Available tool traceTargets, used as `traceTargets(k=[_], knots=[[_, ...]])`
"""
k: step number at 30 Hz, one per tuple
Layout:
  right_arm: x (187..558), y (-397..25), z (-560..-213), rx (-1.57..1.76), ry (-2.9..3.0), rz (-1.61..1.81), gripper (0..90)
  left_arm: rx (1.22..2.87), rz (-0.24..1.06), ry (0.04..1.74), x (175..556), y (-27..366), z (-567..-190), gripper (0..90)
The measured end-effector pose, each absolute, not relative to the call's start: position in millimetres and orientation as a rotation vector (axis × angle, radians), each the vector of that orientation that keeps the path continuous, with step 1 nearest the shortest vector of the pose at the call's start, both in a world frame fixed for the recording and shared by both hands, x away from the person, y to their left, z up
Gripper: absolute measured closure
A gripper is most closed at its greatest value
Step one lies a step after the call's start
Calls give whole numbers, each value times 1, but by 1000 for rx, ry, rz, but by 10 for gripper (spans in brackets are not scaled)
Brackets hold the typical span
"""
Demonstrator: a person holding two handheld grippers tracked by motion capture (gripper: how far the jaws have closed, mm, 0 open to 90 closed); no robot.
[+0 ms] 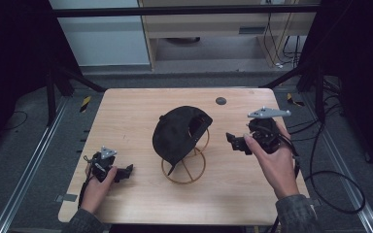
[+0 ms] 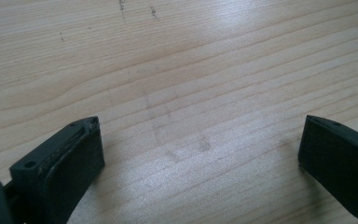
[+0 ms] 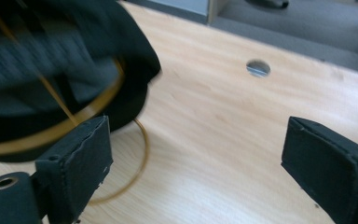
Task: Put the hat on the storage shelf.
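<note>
A black cap [image 1: 177, 133] rests on a gold wire stand [image 1: 184, 167] at the middle of the wooden table [image 1: 141, 104]. The person's left gripper [image 1: 126, 171] lies low at the table's front left, pointing toward the stand; in its own view the left gripper [image 2: 200, 149] is open over bare wood. The right gripper [image 1: 233, 142] hovers just right of the cap, open. In the right gripper view the cap [image 3: 51, 51] and the stand's rings [image 3: 121, 154] sit to the left of the right gripper [image 3: 196, 154], with nothing between its jaws.
A round grey hole [image 1: 220, 101] lies in the table near its far edge and appears as the hole [image 3: 258, 68] beyond the right jaws. Black cables [image 1: 330, 184] loop off the table's right side. Metal rails [image 1: 24, 174] and frame struts flank the table.
</note>
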State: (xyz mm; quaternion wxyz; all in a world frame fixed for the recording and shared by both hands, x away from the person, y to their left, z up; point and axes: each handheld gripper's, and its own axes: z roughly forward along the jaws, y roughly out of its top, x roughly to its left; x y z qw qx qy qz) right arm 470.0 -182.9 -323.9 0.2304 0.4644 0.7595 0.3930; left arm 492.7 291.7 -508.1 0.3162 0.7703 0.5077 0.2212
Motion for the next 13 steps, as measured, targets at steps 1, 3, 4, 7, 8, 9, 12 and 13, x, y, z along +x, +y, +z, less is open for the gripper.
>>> traceTargets(k=[1,3,4,7,8,9,12,13], knots=[[469,-185,-330,1282,2085,1075,90,2029,582,1337,493,292,-508,0],[468,-189,-350,1302,2068,1079,96,2029,582,1337,493,292,-508,0],[468,-191,-357,1311,2064,1081,95,2029,582,1337,493,292,-508,0],[466,-196,-387,1344,2056,1089,91,2029,582,1337,493,292,-508,0],[466,-197,-394,1349,2052,1090,90,2029,582,1337,493,292,-508,0],[466,-198,-405,1352,2049,1086,87,2029,582,1337,493,292,-508,0],[466,-201,-431,1368,2030,1063,79,2029,582,1337,493,292,-508,0],[466,-203,-441,1391,2028,1049,79,2029,582,1336,493,292,-508,0]])
